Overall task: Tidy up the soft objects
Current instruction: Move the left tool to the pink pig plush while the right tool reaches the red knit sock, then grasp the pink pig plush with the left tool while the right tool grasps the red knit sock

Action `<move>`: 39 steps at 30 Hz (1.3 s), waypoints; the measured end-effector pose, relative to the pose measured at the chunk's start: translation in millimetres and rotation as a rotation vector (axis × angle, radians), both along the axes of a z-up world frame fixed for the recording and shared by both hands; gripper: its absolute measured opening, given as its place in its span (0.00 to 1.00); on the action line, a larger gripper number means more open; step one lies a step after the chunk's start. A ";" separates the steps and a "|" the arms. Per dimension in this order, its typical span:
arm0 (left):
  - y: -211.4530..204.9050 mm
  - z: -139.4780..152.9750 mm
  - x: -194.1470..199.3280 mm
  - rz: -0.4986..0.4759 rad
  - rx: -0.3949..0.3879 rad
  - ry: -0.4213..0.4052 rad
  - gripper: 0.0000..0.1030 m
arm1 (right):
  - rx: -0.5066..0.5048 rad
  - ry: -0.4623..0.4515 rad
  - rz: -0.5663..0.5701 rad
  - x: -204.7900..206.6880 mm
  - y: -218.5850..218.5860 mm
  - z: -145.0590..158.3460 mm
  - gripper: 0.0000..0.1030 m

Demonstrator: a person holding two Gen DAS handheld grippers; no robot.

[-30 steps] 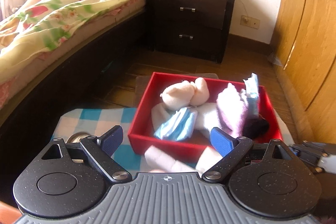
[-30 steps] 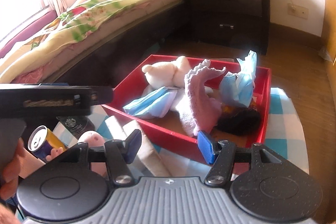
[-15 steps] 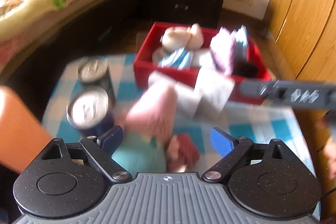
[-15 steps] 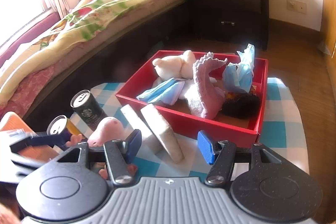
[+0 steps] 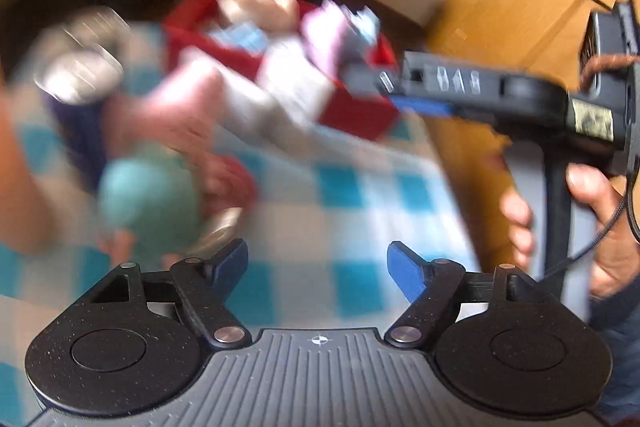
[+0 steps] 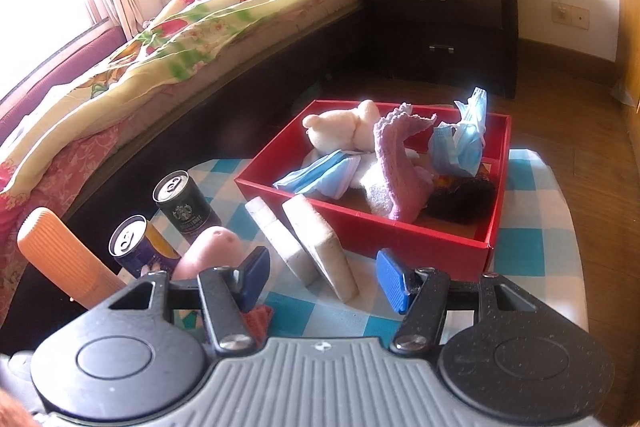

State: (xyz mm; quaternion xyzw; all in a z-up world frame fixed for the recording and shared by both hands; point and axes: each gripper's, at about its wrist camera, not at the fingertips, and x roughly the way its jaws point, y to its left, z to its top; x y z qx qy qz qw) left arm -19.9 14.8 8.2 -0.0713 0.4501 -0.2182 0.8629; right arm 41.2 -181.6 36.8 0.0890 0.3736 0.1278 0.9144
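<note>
Left gripper [image 5: 318, 261] swung over cloth, empty fingers [image 5: 404, 269] closing.

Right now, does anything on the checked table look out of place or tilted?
Yes. Two pale sponge blocks stand on edge, leaning against the front wall of the red box instead of lying inside it. A pink soft toy also sits outside, beside two drink cans. Nothing looks spilled.

Checked tablecloth [image 6: 524, 247] bears red box [image 6: 360, 223], two cans [image 6: 180, 203], pads [image 6: 316, 243].
</note>
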 end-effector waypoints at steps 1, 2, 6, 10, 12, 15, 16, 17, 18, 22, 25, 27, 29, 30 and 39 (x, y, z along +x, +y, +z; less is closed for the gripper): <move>2.5 8.0 -3.2 0.027 0.044 -0.076 0.78 | -0.006 0.006 0.001 0.8 0.9 -2.4 0.36; 4.3 13.9 -3.8 0.050 0.084 -0.134 0.82 | -0.016 0.017 0.002 2.2 2.9 -5.7 0.36; 8.4 3.2 18.5 0.112 0.189 -0.092 0.80 | -0.019 0.076 0.041 9.3 14.4 -22.9 0.36; 10.0 -19.1 38.0 0.146 0.228 -0.015 0.77 | -0.042 0.112 0.083 13.0 27.8 -36.1 0.36; 7.0 -25.7 44.2 0.161 0.278 -0.022 0.81 | -0.047 0.117 0.072 15.1 28.2 -39.1 0.36; 7.3 -32.2 54.9 0.186 0.306 -0.019 0.83 | -0.034 0.120 0.058 17.8 21.5 -38.9 0.36; 4.8 -36.6 58.2 0.180 0.326 -0.017 0.84 | -0.032 0.120 0.054 17.8 19.6 -39.5 0.36; 2.4 -39.7 61.2 0.174 0.346 -0.015 0.85 | -0.033 0.124 0.051 18.1 18.4 -40.7 0.36; -0.2 -43.7 65.1 0.171 0.373 -0.010 0.85 | -0.036 0.130 0.051 18.4 17.5 -42.4 0.36; -1.5 -65.7 76.1 0.165 0.413 0.037 0.80 | -0.050 0.150 0.059 18.4 18.9 -45.6 0.36; 8.7 -75.8 68.8 0.153 0.335 0.119 0.67 | -0.052 0.169 0.077 18.9 23.0 -51.6 0.36; 11.8 -73.3 61.7 0.130 0.301 0.133 0.66 | -0.079 0.186 0.100 19.1 29.2 -57.5 0.36; 17.1 -71.6 56.0 0.120 0.233 0.157 0.65 | -0.085 0.197 0.112 19.1 33.5 -61.7 0.36; 20.1 -70.7 52.0 0.118 0.199 0.172 0.65 | -0.081 0.203 0.118 19.4 35.0 -63.0 0.36; 12.0 -63.2 45.9 0.093 0.220 0.153 0.65 | -0.107 0.280 0.155 11.1 43.6 -77.8 0.36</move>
